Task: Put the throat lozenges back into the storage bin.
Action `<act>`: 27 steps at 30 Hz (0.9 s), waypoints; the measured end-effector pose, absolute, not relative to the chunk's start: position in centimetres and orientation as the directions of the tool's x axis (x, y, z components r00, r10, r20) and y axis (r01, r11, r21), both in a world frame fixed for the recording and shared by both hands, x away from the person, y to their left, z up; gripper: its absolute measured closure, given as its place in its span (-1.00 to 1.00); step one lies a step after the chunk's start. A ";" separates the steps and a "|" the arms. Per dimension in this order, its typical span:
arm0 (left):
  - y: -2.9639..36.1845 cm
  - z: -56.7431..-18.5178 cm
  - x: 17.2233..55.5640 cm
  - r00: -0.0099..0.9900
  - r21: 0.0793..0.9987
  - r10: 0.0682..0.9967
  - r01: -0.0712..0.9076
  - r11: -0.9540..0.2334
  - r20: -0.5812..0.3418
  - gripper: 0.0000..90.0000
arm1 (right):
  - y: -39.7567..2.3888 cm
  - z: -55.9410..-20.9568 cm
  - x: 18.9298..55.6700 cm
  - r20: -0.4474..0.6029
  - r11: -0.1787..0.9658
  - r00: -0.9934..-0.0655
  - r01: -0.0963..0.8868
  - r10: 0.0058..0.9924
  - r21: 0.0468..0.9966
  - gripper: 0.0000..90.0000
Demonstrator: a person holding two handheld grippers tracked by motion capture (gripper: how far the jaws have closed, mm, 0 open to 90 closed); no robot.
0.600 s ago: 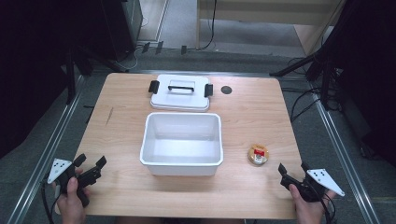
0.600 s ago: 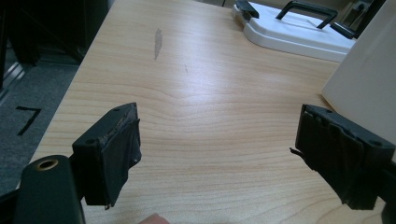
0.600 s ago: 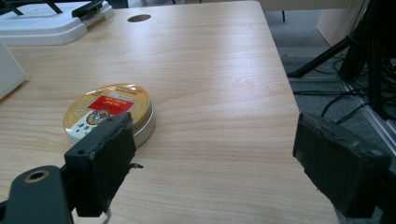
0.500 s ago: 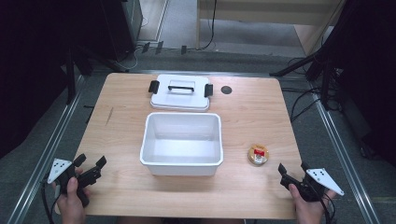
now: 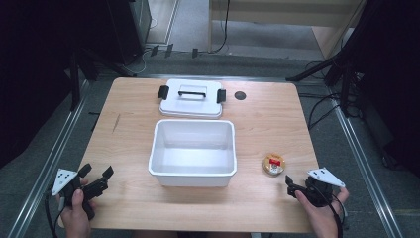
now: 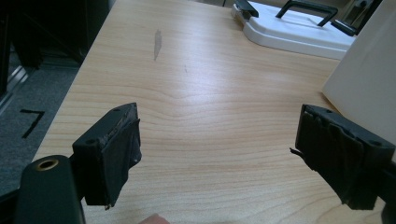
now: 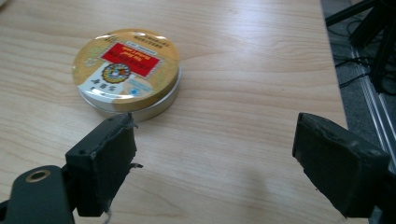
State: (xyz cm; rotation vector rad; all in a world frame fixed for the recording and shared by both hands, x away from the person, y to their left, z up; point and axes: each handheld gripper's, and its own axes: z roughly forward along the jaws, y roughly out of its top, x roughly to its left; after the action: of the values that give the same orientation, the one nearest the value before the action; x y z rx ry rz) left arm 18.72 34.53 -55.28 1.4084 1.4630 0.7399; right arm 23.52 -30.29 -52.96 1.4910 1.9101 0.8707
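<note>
i'm holding the left tool [image 5: 96, 174] low over the near left corner of the desk [image 5: 133, 104], its jaws standing wide apart with nothing but bare wood between them. in the left gripper view the white wall of the box [image 6: 362, 70] is sitting just beyond the far jaw, and the lid [image 6: 299, 30] is lying flat farther back. moving across, the open white box [image 5: 193, 151] is sitting in the middle of the desk, with its lid [image 5: 191, 99] resting just behind it, black handle up. to the right of the box, the small round tin [image 5: 274, 164] is lying flat on the wood, apart from it. i'm keeping the right tool [image 5: 292, 187] near the tin, jaws apart and gripping nothing; in the right gripper view the tin [image 7: 127, 70] is lying just ahead of one jaw.
</note>
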 end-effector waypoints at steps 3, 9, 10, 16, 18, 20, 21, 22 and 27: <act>34.5 -55.3 18.7 0.108 0.903 0.972 0.403 0.151 -0.211 -0.67 | -29.5 -52.1 24.3 -0.075 0.232 -0.261 0.647 0.963 0.726 -0.71; 34.5 -55.3 18.7 0.108 0.903 0.971 0.402 0.152 -0.212 -0.67 | -28.2 -50.2 26.0 -0.102 0.312 -0.320 0.721 0.942 0.619 -0.73; 34.5 -55.3 18.7 0.108 0.903 0.971 0.401 0.152 -0.212 -0.67 | -28.0 -50.1 26.2 -0.104 0.320 -0.325 0.732 0.940 0.602 -0.73; 34.5 -55.3 18.7 0.112 0.903 0.972 0.403 0.145 -0.206 -0.67 | -26.6 -48.9 27.9 -0.107 0.393 -0.394 0.778 0.913 0.490 -0.78; 34.5 -55.3 18.7 0.111 0.903 0.972 0.403 0.148 -0.209 -0.67 | -26.2 -48.7 28.5 -0.101 0.410 -0.411 0.793 0.906 0.451 -0.83; 34.5 -55.3 18.7 0.111 0.903 0.972 0.404 0.149 -0.209 -0.67 | -25.9 -48.5 29.0 -0.079 0.425 -0.432 0.810 0.898 0.405 -0.92; 34.5 -55.3 18.7 0.111 0.903 0.971 0.404 0.149 -0.210 -0.67 | -25.7 -48.5 29.3 -0.066 0.423 -0.432 0.823 0.899 0.379 -0.96; 34.5 -55.3 18.7 0.111 0.903 0.972 0.404 0.148 -0.209 -0.67 | -25.6 -48.5 29.6 -0.060 0.428 -0.438 0.830 0.897 0.358 -0.97; 34.5 -55.3 18.7 0.110 0.903 0.971 0.403 0.152 -0.213 -0.67 | -24.6 -48.6 30.7 -0.077 0.476 -0.473 0.842 0.878 0.256 -0.99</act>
State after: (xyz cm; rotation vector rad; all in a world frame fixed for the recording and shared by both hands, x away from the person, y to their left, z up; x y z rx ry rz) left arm 18.74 34.49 -55.28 1.4132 1.4576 0.7388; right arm 30.73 -24.59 -48.57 1.4898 2.5238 0.2700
